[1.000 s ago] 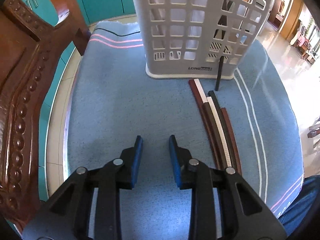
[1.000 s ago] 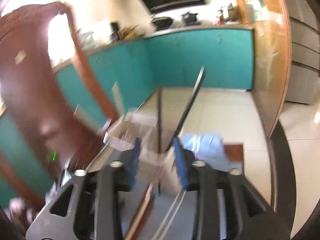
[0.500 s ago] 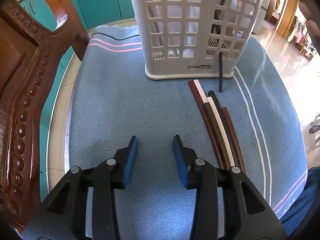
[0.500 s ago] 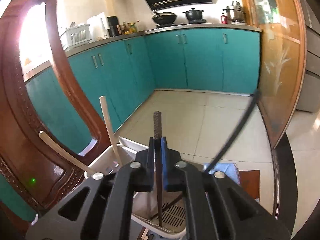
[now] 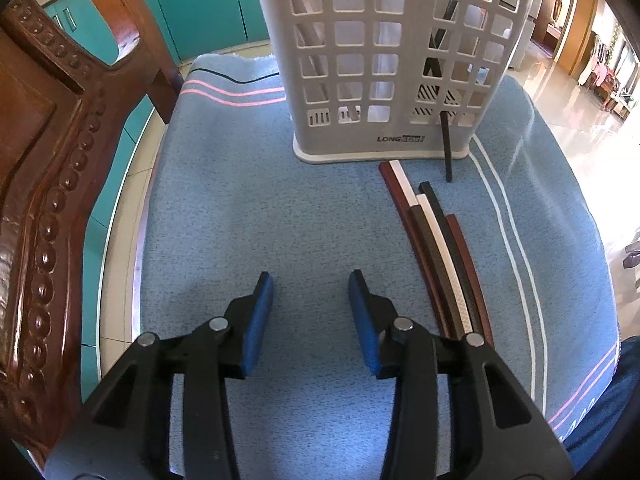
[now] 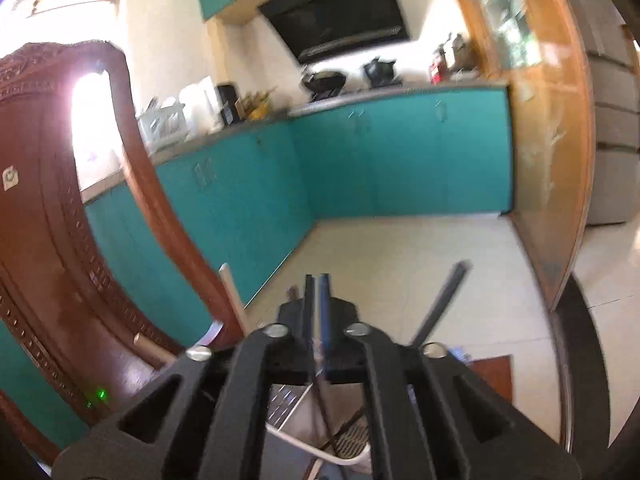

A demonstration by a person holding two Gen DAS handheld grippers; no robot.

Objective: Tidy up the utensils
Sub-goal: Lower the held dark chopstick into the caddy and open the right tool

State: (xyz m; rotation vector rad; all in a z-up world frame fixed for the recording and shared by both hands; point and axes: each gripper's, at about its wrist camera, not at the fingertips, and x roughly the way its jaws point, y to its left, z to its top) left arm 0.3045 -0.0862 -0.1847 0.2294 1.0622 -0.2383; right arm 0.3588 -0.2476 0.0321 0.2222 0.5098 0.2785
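Observation:
A grey slotted utensil basket stands on a blue cloth. Several chopsticks, brown, white and black, lie side by side right of my left gripper, which is open and empty above the cloth. A black chopstick pokes out of the basket's front. My right gripper is shut on a dark chopstick that hangs down into the basket below it. A black chopstick and a pale one stand in the basket.
A carved wooden chair back rises at the cloth's left edge. Teal kitchen cabinets and tiled floor lie beyond. A dark blue garment is at the cloth's right front edge.
My right gripper closed on the dark chopstick and has risen and tilted up over the basket. My left gripper opened a little wider and stayed in place.

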